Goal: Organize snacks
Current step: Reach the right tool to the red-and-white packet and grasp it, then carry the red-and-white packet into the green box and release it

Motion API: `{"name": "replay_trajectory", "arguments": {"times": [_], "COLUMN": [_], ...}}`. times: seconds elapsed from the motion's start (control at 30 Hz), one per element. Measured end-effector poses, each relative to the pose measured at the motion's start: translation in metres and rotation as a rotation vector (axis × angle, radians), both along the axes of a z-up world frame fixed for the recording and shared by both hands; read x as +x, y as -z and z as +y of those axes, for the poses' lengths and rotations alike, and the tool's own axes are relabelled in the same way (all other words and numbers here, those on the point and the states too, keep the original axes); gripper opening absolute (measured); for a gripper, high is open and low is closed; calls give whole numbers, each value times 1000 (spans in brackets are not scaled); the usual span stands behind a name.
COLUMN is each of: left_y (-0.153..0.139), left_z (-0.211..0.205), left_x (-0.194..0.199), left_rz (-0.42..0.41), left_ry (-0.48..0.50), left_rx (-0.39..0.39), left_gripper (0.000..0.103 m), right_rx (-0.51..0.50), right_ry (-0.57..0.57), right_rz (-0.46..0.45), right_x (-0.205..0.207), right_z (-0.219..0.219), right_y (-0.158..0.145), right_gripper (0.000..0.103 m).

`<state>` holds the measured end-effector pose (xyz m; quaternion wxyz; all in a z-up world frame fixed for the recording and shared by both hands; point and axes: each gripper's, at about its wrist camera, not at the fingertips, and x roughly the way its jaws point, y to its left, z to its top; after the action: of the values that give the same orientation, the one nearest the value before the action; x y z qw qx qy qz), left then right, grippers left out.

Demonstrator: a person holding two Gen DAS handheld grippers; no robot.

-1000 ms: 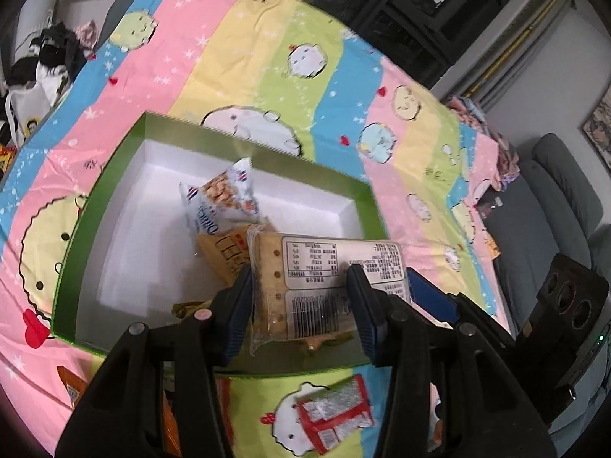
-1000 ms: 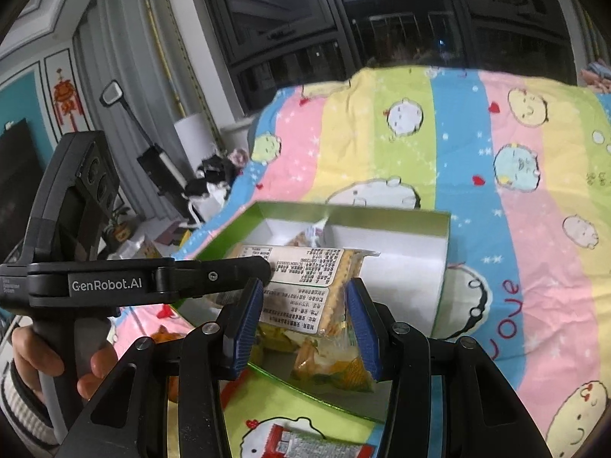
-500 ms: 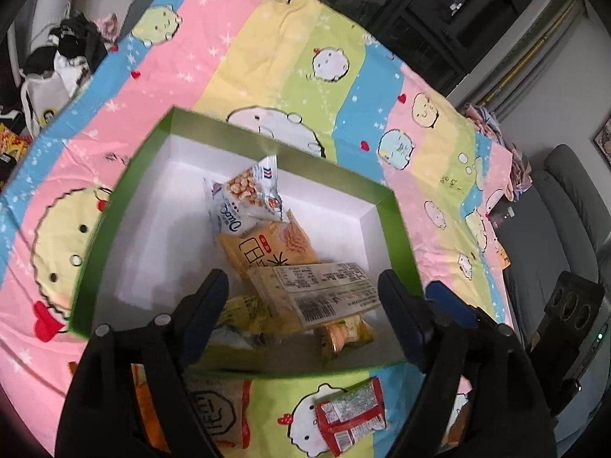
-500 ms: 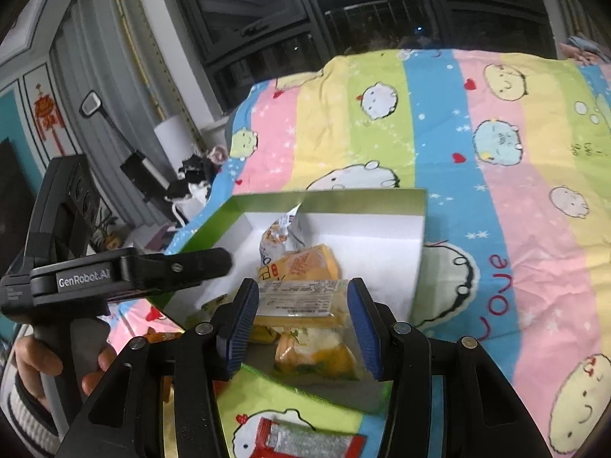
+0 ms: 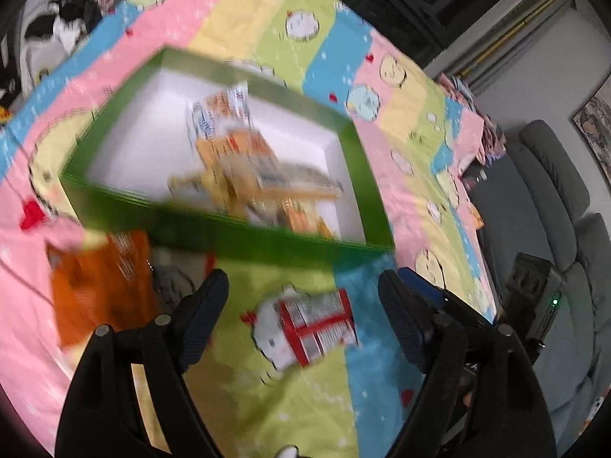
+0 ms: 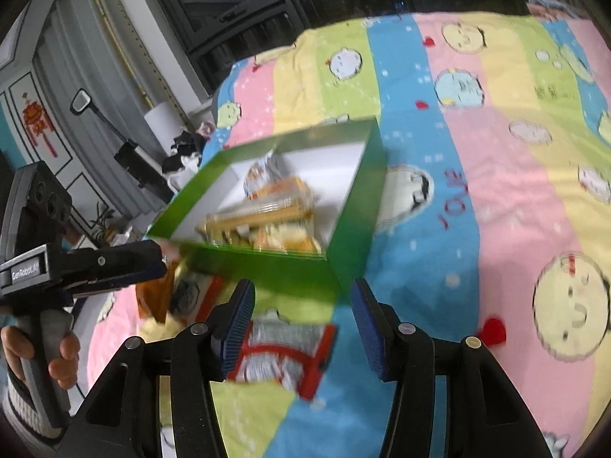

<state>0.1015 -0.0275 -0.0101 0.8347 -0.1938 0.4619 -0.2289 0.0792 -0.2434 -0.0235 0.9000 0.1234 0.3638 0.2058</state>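
Note:
A green box (image 5: 267, 244) with a white inside lies on the striped blanket and holds several snack packs, with a long cracker pack (image 5: 282, 183) on top. It also shows in the right wrist view (image 6: 267, 263). A red and silver snack pack (image 5: 317, 320) lies on the blanket in front of the box, also seen in the right wrist view (image 6: 286, 355). An orange pack (image 5: 95, 286) lies left of it. My left gripper (image 5: 301, 316) is open and empty above the red pack. My right gripper (image 6: 301, 328) is open and empty above the same pack.
The striped cartoon blanket (image 6: 496, 191) covers the whole surface. A grey sofa (image 5: 565, 229) stands to the right. Dark clothes and bags (image 5: 65, 19) lie beyond the blanket's far left edge. The left gripper's handle and the hand on it (image 6: 46, 305) show in the right wrist view.
The left gripper opened and let the cracker pack drop into the box. Both grippers drew back from the box toward the red pack on the blanket.

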Motion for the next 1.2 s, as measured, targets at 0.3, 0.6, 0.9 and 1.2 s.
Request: {"name": "replay_trajectory", "arguments": {"times": [0.3, 0.6, 0.9, 1.2], "left_y": [37, 59, 63, 63], "left_z": [-33, -39, -35, -32], "left_x": [-7, 5, 7, 1], "left_rz": [138, 220, 208, 189], "left_ry": [61, 42, 29, 19], "left_rx": [-32, -88, -61, -50], "left_gripper": [81, 71, 42, 36], "right_rx": [26, 82, 72, 145], "right_ry": [-41, -47, -80, -56], "right_rz": [92, 175, 153, 137], "right_x": [-13, -1, -5, -15], "right_z": [6, 11, 13, 11], "right_y": [29, 53, 56, 59], "right_gripper": [53, 53, 41, 25]}}
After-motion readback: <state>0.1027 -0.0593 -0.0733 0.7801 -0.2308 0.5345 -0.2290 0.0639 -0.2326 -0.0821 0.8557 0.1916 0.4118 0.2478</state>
